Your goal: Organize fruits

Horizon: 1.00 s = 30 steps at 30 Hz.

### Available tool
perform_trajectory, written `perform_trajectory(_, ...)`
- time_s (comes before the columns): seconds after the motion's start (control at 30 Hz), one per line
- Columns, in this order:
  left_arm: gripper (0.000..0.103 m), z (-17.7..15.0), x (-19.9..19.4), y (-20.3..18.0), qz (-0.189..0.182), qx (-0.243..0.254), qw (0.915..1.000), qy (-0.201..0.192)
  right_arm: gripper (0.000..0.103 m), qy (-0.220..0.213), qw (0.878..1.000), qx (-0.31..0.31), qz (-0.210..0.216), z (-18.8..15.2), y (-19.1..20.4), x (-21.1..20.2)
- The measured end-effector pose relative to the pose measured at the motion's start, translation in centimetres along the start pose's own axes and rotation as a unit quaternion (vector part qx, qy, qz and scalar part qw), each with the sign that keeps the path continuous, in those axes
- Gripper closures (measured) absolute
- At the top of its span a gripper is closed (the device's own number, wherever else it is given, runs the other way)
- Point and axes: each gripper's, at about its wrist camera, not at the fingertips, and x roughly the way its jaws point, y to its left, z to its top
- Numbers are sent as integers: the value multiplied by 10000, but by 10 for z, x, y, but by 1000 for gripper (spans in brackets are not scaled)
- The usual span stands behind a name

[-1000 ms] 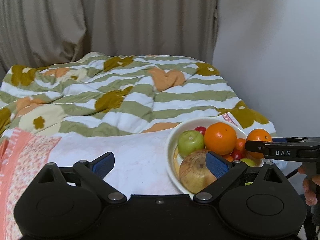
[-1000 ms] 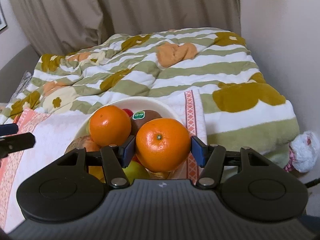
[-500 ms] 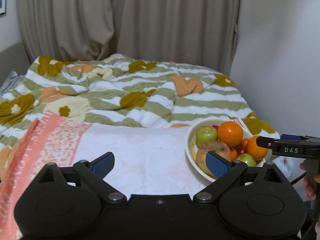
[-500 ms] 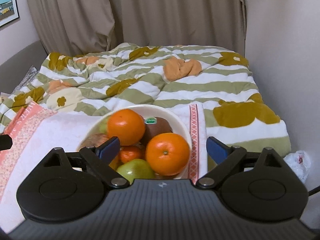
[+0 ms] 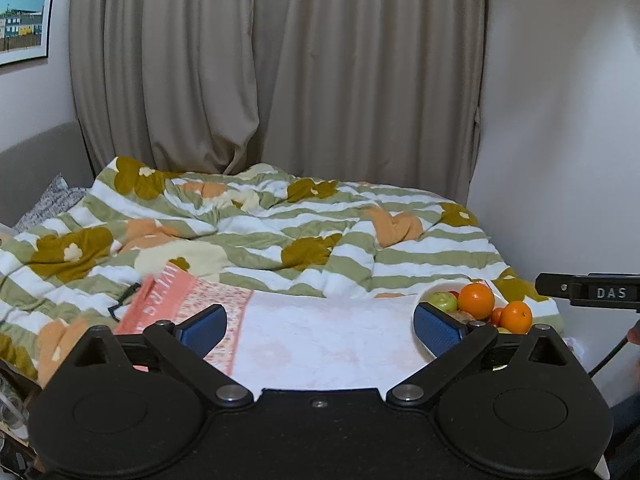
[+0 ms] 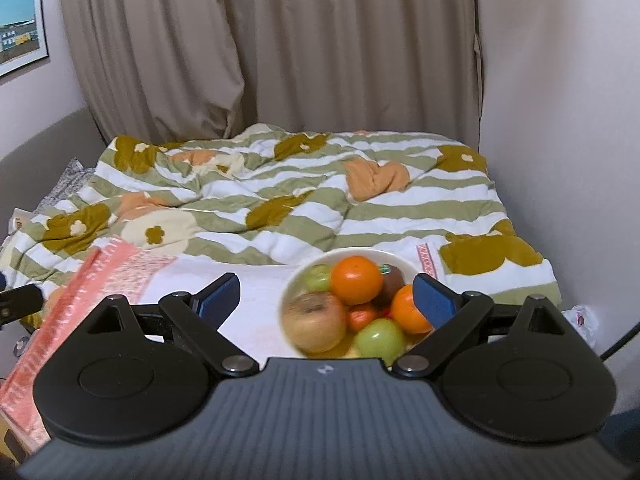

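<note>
From the left wrist view, the left gripper (image 5: 320,322) hangs above a pale towel (image 5: 320,340) with its jaws wide apart and nothing between them. The white bowl (image 5: 426,346) of fruit sits at the towel's right end, on the bed near the wall; an orange (image 5: 476,301) tops the pile, a second orange (image 5: 516,317) lies beside it, and a green apple (image 5: 443,301) sits behind. The right gripper's body pokes in from the right, above the bowl.

From the right wrist view, the right gripper (image 6: 326,298) is also spread open and empty, with the bowl (image 6: 294,286) just ahead and below. The top orange (image 6: 356,279) looks firm, round and moderately heavy — best pinched across its widest part, since the peel may slip. The large brownish fruit (image 6: 314,322) is blurred; it may be softer and bruise. A kiwi (image 6: 390,280) with a sticker and a front green apple (image 6: 380,340) crowd the pile — lifting one could let its neighbours roll. The rumpled striped quilt (image 6: 300,200) behind gives a soft, uneven footing, so the bowl could tip.
</note>
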Motion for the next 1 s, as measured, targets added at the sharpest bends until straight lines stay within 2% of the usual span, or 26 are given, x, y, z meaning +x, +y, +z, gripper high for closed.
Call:
perform_trajectory(0.23, 0, -14, -28, 17, -35, 142, 9999, 71, 0, 147, 9997, -121, -138, -26, 43, -49)
perform_trajectory(0.37, 0, -26, -40, 23, -26, 206, 9996, 202, 0, 356, 9988, -184, -283, -45, 56, -62)
perform_trajectory(0.6, 0, -44, -53, 27, 56, 285, 9991, 302, 0, 567, 9978, -46, -346, -70, 59, -76)
perform_trajectory(1.0, 0, -49, -61, 33, 62, 263, 9992, 307, 0, 589, 9970, 33, -500, -77, 63, -85)
